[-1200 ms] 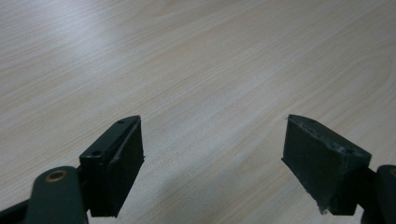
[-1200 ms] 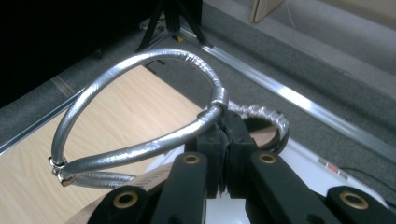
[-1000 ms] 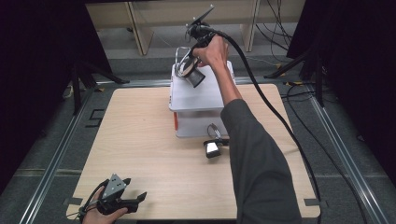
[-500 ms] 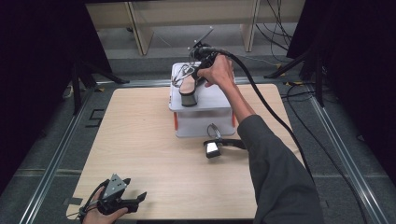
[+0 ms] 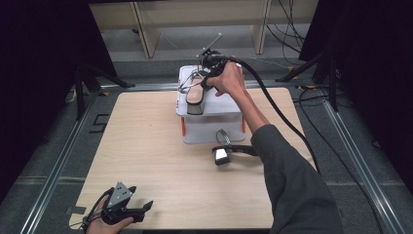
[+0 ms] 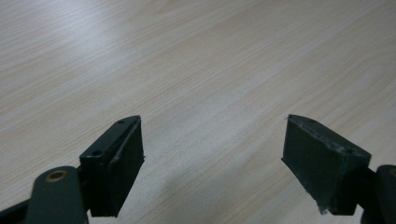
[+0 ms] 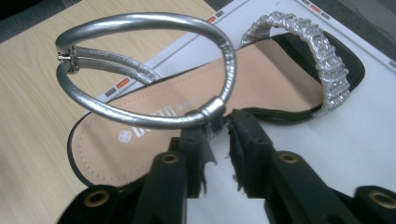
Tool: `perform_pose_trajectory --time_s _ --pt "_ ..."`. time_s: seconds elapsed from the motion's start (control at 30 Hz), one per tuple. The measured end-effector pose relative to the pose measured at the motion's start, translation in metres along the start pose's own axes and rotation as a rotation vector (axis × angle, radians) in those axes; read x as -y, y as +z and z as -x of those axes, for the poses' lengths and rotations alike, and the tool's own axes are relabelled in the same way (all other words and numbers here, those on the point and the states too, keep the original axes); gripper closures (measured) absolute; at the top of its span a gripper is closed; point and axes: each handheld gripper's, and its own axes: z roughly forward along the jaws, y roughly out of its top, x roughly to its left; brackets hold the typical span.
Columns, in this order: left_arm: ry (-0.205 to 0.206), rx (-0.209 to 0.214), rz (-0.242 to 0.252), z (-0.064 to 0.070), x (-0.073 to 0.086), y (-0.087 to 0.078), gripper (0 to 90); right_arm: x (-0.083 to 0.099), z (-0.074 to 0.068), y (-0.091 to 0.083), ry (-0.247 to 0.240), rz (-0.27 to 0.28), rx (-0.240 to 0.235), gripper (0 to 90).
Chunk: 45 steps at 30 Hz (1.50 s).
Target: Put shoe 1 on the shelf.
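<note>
Right gripper (image 5: 203,83) at the far edge of the table (image 5: 146,161), over the white lidded box (image 5: 210,124). Its jaws are nearly closed on the silver ankle strap (image 7: 154,70) of a flat sandal (image 7: 261,84). The pinch sits where the strap meets the sole edge, at the small silver wrap.

Sandal lies along the box lid, heel end toward the near side, toe end far. In the right gripper view the tan insole faces up and a glittering toe band (image 7: 322,51) crosses the far right end. Whether the sole rests fully on the lid or hangs slightly, I cannot tell.

Second sandal (image 5: 229,151) lies on the table just near of the box, to the right of centre.

Left gripper (image 5: 127,210) sits at the near left corner, jaws wide apart over bare wood, holding nothing.

Handling, as judged: light, thin sole, likely flexes and swings when carried by the strap. Strap looks smooth and rounded, so it may slide or pivot in the pads. The current hold near the anchor seems the steadier spot; the loop's top would let the shoe dangle. The toe band's stones look delicate, better left alone.
</note>
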Motion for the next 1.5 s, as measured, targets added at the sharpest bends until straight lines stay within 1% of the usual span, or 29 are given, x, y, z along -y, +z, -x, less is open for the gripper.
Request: perform_pose_trajectory --time_s 0.03,0.1,0.13,0.2,0.23,0.27,0.33,0.4,0.43,0.47,0.5,0.53,0.6,0.63,0.73,0.87,0.9,0.93,1.1,1.13,1.17,1.2,1.23,1.27,1.3,1.33,1.43,1.47,1.5 --pt "0.011 -0.007 -0.013 -0.001 0.0 0.0 20.0 0.003 0.001 -0.001 0.025 -0.003 -0.003 68.4" --pt "0.009 -0.003 -0.018 -0.001 0.0 0.0 20.0 0.01 0.007 -0.005 0.044 0.005 0.018 58.3" --pt "0.01 -0.004 -0.017 -0.001 0.0 0.0 20.0 0.014 0.008 -0.008 0.073 0.016 0.009 56.3" --pt "0.0 0.0 -0.012 -0.001 0.0 0.001 20.0 0.02 0.011 -0.015 0.088 0.03 -0.007 53.2" --pt "0.0 0.0 -0.012 -0.001 0.0 0.001 20.0 0.02 0.011 -0.015 0.088 0.03 -0.007 53.2" --pt "-0.004 0.0 -0.008 -0.001 0.001 0.001 20.0 0.029 0.013 -0.026 0.082 0.051 -0.004 52.3" --pt "-0.007 -0.004 -0.013 -0.001 0.001 0.002 20.0 0.037 0.013 -0.033 0.086 0.05 -0.016 50.1" --pt "-0.007 -0.005 -0.011 0.0 0.001 0.002 20.0 0.04 0.014 -0.036 0.072 0.056 -0.01 49.5" --pt "-0.011 -0.002 -0.009 0.0 0.001 0.002 20.0 0.051 0.012 -0.044 0.071 0.046 -0.01 47.9" --pt "-0.011 -0.002 -0.009 0.0 0.001 0.002 20.0 0.051 0.012 -0.044 0.071 0.046 -0.01 47.9" --pt "0.002 -0.011 -0.02 -0.001 0.001 0.001 20.1 0.063 0.012 -0.051 0.083 0.057 -0.015 46.0" --pt "0.003 -0.011 -0.019 -0.001 0.001 0.001 20.1 0.068 0.011 -0.053 0.07 0.058 -0.008 45.9" --pt "0.013 -0.017 -0.026 -0.002 0.001 0.001 20.1 0.073 0.009 -0.056 0.067 0.052 -0.016 45.6" --pt "0.001 -0.011 -0.026 -0.002 0.001 0.002 20.1 0.086 0.005 -0.061 0.064 0.051 -0.031 44.7" --pt "0.0 -0.012 -0.027 -0.003 0.001 0.001 20.1 0.1 -0.002 -0.065 0.038 0.058 -0.029 44.0" --pt "-0.008 -0.014 -0.025 -0.003 0.001 0.002 20.1 0.113 -0.012 -0.067 0.027 0.064 -0.063 43.2" --pt "-0.016 -0.008 -0.017 -0.002 0.001 0.002 20.1 0.122 -0.017 -0.066 0.023 0.059 -0.078 42.8" --pt "0.0 -0.012 -0.024 -0.003 0.001 0.002 20.1 0.125 -0.018 -0.065 0.025 0.061 -0.077 42.8" --pt "-0.011 -0.012 -0.033 -0.004 0.002 0.003 20.1 0.146 -0.026 -0.058 0.014 0.08 -0.085 41.4" --pt "-0.009 -0.015 -0.032 -0.004 0.002 0.003 20.1 0.151 -0.029 -0.056 0.027 0.077 -0.093 41.3" --pt "-0.02 -0.011 -0.024 -0.003 0.001 0.003 20.1 0.155 -0.031 -0.053 0.016 0.075 -0.087 41.0" --pt "-0.02 -0.011 -0.024 -0.003 0.001 0.003 20.1 0.155 -0.031 -0.053 0.016 0.075 -0.087 41.0" --pt "-0.023 -0.01 -0.022 -0.003 0.001 0.003 20.1 0.164 -0.035 -0.047 0.018 0.07 -0.095 40.5" --pt "-0.023 -0.01 -0.022 -0.003 0.001 0.003 20.1 0.164 -0.035 -0.047 0.018 0.07 -0.095 40.5" --pt "-0.023 -0.012 -0.025 -0.003 0.001 0.003 20.1 0.174 -0.037 -0.039 0.017 0.062 -0.101 39.7" --pt "-0.023 -0.012 -0.025 -0.003 0.001 0.003 20.1 0.174 -0.037 -0.039 0.017 0.062 -0.101 39.7" --pt "-0.019 -0.017 -0.035 -0.004 0.001 0.004 20.1 0.188 -0.043 -0.03 0.009 0.08 -0.072 37.8" --pt "-0.019 -0.017 -0.035 -0.004 0.001 0.004 20.1 0.188 -0.043 -0.03 0.009 0.08 -0.072 37.8" --pt "-0.01 -0.013 -0.035 -0.004 0.001 0.005 20.1 0.194 -0.048 -0.026 0.019 0.088 -0.096 37.5"
